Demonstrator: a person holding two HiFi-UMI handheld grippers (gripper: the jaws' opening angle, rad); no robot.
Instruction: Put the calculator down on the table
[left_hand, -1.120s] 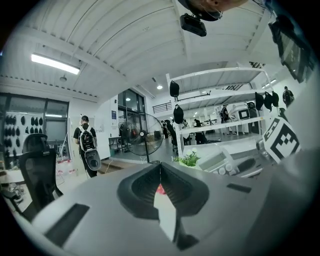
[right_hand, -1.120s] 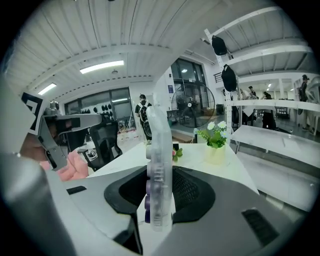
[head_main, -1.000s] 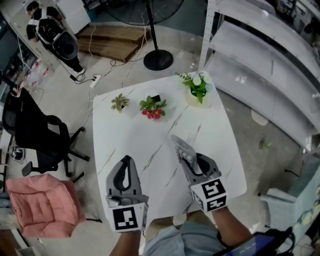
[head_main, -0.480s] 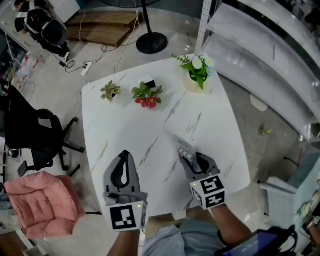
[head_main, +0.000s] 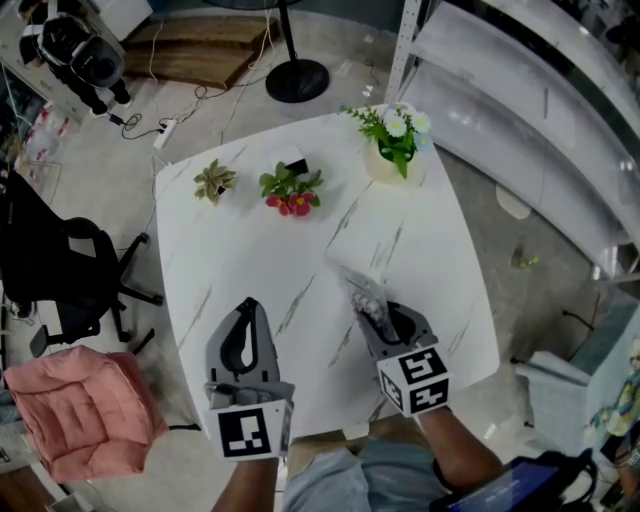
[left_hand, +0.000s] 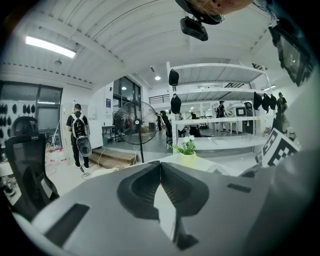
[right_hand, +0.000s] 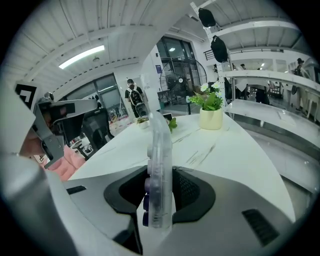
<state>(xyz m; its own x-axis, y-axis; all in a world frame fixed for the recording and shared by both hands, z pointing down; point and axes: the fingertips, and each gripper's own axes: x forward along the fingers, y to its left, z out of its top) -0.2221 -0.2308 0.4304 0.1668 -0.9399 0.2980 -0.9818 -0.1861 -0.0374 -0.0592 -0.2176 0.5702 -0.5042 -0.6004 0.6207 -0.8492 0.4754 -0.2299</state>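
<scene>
Right gripper view: firm clench of the right gripper (right_hand: 160, 172) on the clear calculator (right_hand: 159, 140), upright on edge, over the table (right_hand: 235, 160) by its near edge. Roll flat first, lower gently to the marble, then ease open. Park the left gripper (left_hand: 160, 170), shut on nothing, by the near left corner. Stop well short of the plants (head_main: 291, 190) at the far edge

The left tool (head_main: 250, 305) and right tool (head_main: 368, 305) were grey, dark-padded inside, each carrying a white cube (head_main: 249, 432) with black square markers.
</scene>
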